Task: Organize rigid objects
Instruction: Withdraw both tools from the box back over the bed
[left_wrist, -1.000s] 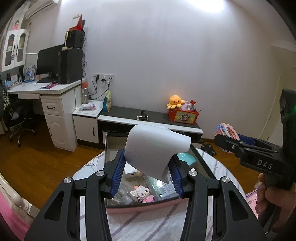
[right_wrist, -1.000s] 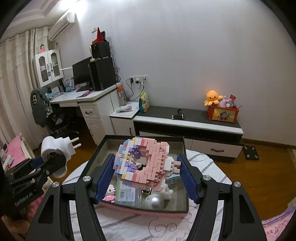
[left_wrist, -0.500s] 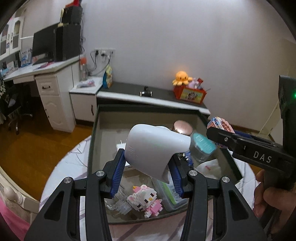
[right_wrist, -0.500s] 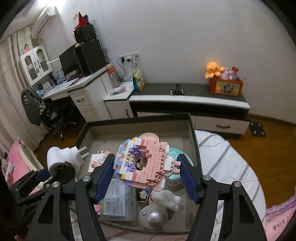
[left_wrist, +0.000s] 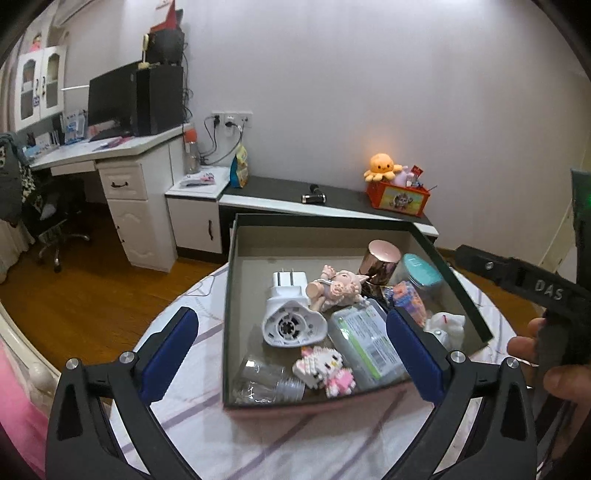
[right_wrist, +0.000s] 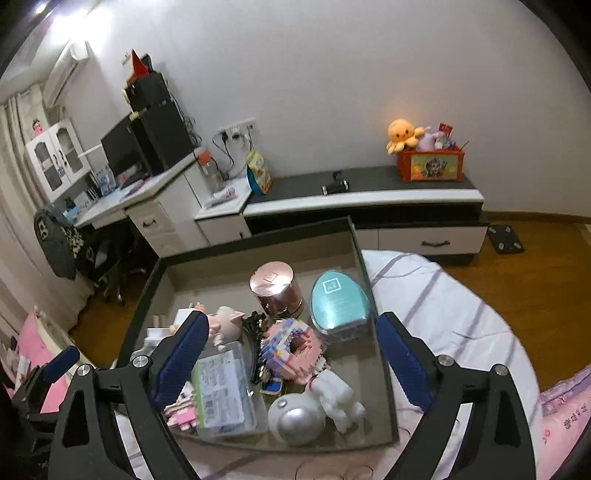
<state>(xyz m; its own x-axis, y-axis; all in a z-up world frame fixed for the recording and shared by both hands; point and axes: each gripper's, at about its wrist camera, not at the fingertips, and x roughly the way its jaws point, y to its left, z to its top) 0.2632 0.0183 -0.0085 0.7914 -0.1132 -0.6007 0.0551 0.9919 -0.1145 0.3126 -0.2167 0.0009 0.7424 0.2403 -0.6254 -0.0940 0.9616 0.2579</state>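
Bedroom, round table with a striped cloth (left_wrist: 207, 417), dark open box (left_wrist: 226, 325) on it, desk and low cabinet behind. Our left gripper (left_wrist: 291, 354) has its jaws spread wide with nothing between them, hovering over the box's near edge; our right gripper (right_wrist: 291, 363) is likewise wide apart and empty over the box. Nearest in the left view: clear jar (left_wrist: 258, 380) and pink-and-white brick cat (left_wrist: 325, 371), then white plug adapter (left_wrist: 293, 314), labelled plastic case (left_wrist: 365, 341), pig doll (left_wrist: 334, 290), rose-gold canister (left_wrist: 382, 260) at the back. Risk as we judge it: the box is crowded, so a low reach could clip the brick models and break pieces off, or topple the canister. Only the right view shows the silver ball (right_wrist: 295, 419), white figurine (right_wrist: 338, 398), pink brick model (right_wrist: 291, 349) and teal lidded case (right_wrist: 338, 302) clearly; only the left shows the adapter whole.
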